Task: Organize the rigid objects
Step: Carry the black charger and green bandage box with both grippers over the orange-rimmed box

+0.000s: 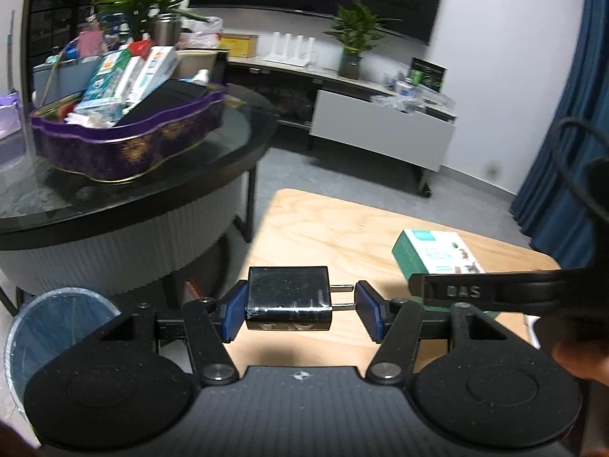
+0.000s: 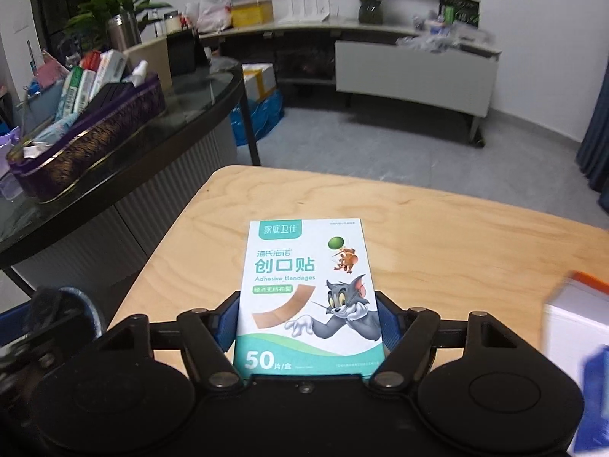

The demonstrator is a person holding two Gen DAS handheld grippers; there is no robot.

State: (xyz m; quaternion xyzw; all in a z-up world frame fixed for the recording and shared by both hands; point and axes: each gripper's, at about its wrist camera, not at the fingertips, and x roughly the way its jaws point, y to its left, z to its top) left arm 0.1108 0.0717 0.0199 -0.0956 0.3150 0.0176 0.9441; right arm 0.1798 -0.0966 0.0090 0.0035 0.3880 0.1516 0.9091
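In the left wrist view, the left gripper (image 1: 298, 306) is pinching a black charger plug (image 1: 288, 297) above a pale wooden table (image 1: 323, 224), with a bandage box (image 1: 437, 253) lying at three o'clock. A glass round table (image 1: 160, 175) is carrying a purple tray (image 1: 125, 144) at ten o'clock; a TV stand (image 1: 380, 125) is standing at twelve. In the right wrist view, the right gripper (image 2: 304, 325) is bracketing the bandage box (image 2: 308, 293), which is lying flat on the wooden table (image 2: 456, 236); whether its pads are pressing, I cannot tell.
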